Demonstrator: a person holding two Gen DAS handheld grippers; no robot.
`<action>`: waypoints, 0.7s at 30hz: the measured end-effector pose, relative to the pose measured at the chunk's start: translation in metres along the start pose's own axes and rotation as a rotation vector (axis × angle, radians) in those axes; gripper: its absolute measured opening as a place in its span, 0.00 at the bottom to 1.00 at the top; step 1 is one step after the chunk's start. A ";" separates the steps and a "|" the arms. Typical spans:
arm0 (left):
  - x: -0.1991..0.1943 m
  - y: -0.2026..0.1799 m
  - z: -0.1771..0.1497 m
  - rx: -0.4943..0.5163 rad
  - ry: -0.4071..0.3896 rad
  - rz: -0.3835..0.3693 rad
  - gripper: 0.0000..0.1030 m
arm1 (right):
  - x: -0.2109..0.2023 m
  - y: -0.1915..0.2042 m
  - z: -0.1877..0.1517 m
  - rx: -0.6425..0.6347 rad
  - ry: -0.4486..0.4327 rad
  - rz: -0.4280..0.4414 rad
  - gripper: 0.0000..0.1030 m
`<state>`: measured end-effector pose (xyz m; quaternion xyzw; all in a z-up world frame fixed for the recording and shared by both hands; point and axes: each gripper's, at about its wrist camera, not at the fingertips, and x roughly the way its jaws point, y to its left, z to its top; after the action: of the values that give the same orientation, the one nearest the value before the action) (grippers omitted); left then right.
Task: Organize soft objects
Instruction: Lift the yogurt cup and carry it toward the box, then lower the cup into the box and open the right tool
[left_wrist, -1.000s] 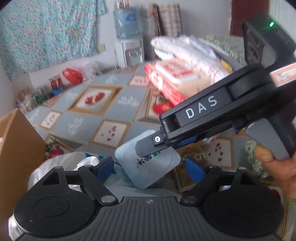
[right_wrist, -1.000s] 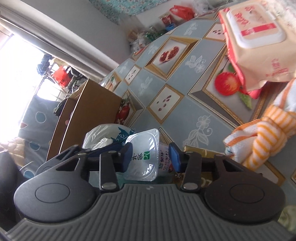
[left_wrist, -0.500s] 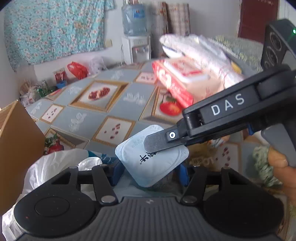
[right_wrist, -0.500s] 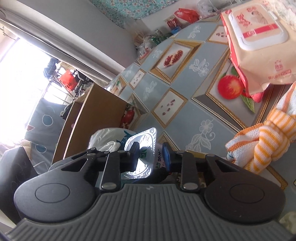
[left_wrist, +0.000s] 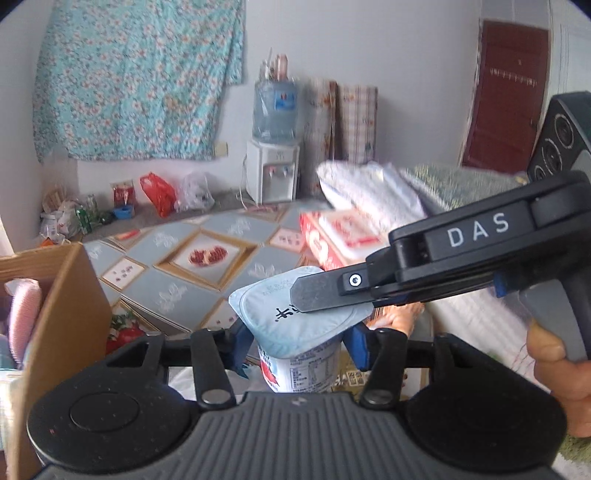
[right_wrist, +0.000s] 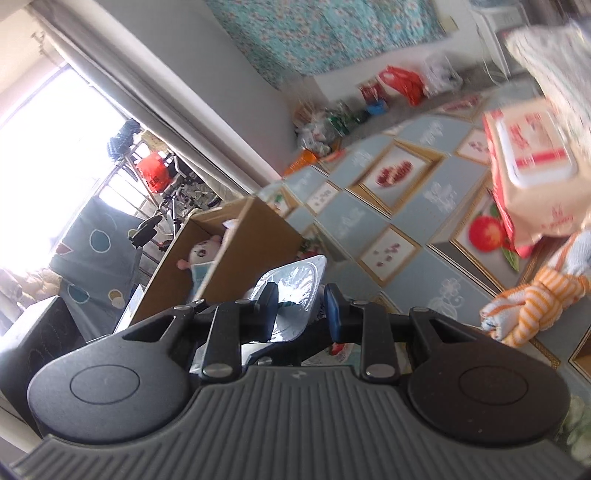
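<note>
Spread across the scene: a fruit-patterned tablecloth (left_wrist: 236, 280), a cardboard box (right_wrist: 236, 251) at its left edge with a plush toy (right_wrist: 201, 254) inside, a wipes pack (right_wrist: 532, 166) and a striped orange cloth (right_wrist: 532, 306) to the right. Held above the cloth, near the box: a yogurt cup (left_wrist: 303, 343), foil lid up. Clamped on the cup's body, the left gripper (left_wrist: 295, 343); pinched on the lid's rim, the right gripper (right_wrist: 301, 306), both sets of jaws closed on the cup. Likely risks: foil tearing or peeling under two opposed grips, contents spilling onto soft items; thin walls buckling under squeeze. Compared with a second ago: cup higher and nearer the box, right jaws narrowed from open around the lid to gripping it, box interior now visible.
</note>
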<state>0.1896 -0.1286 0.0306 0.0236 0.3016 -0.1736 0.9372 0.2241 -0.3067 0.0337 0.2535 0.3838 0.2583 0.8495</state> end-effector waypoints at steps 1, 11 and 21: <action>-0.008 0.002 0.001 -0.005 -0.015 0.004 0.51 | -0.002 0.008 0.001 -0.012 -0.004 0.002 0.25; -0.097 0.058 0.000 -0.125 -0.131 0.123 0.51 | 0.017 0.117 0.002 -0.157 0.031 0.115 0.25; -0.157 0.168 -0.049 -0.274 -0.076 0.376 0.51 | 0.157 0.235 -0.030 -0.201 0.296 0.276 0.25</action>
<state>0.1010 0.0853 0.0704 -0.0548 0.2772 0.0459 0.9582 0.2329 -0.0268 0.0827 0.1769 0.4381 0.4433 0.7617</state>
